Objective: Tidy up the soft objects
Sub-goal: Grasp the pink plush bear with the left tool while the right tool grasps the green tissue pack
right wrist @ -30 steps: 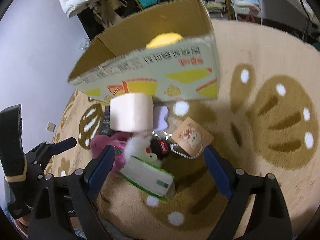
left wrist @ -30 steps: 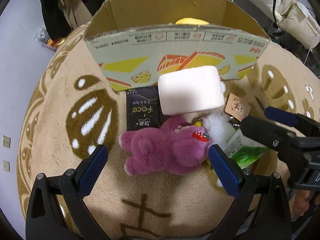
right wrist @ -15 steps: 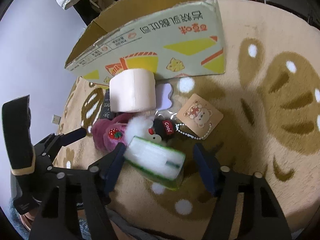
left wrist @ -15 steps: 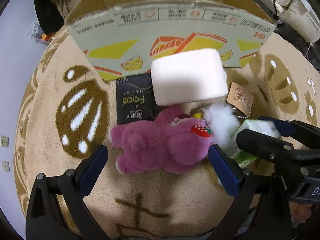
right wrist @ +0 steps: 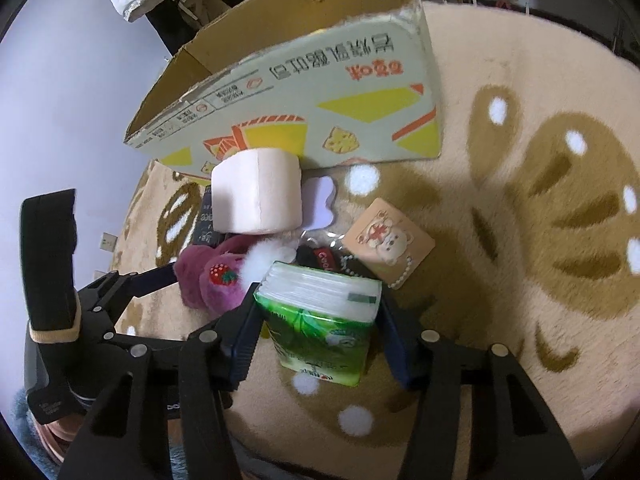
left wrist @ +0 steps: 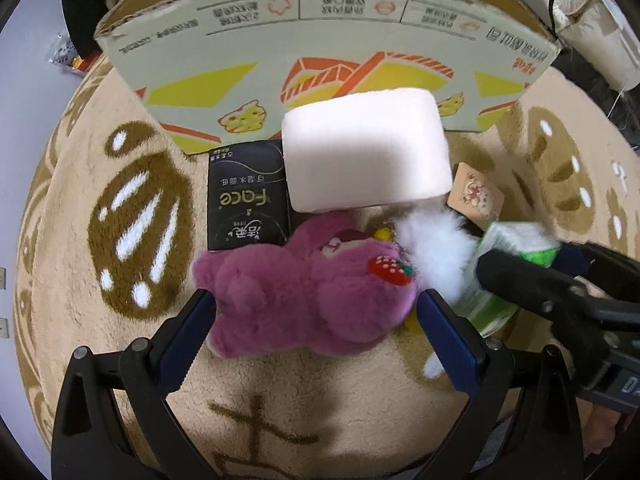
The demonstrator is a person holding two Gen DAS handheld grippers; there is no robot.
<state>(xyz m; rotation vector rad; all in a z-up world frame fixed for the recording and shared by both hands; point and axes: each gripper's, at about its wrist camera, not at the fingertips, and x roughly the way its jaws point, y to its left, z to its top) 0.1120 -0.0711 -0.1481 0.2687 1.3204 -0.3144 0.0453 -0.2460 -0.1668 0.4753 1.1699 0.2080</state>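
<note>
A purple plush bear with a strawberry patch lies on the rug. My left gripper is open, its fingers on either side of the bear's lower body. My right gripper is shut on a green tissue pack, which also shows in the left wrist view. A white fluffy toy lies between bear and pack. A pale pink toilet roll stands behind them, also in the right wrist view. The open cardboard box stands behind all.
A black tissue pack lies left of the roll. A bear-print card with a bead chain and a black keychain toy lie right of the pile. A beige patterned rug covers the floor.
Both grippers moved forward and down. The right gripper closed on the green tissue pack. The left gripper's fingers came around the purple bear.
</note>
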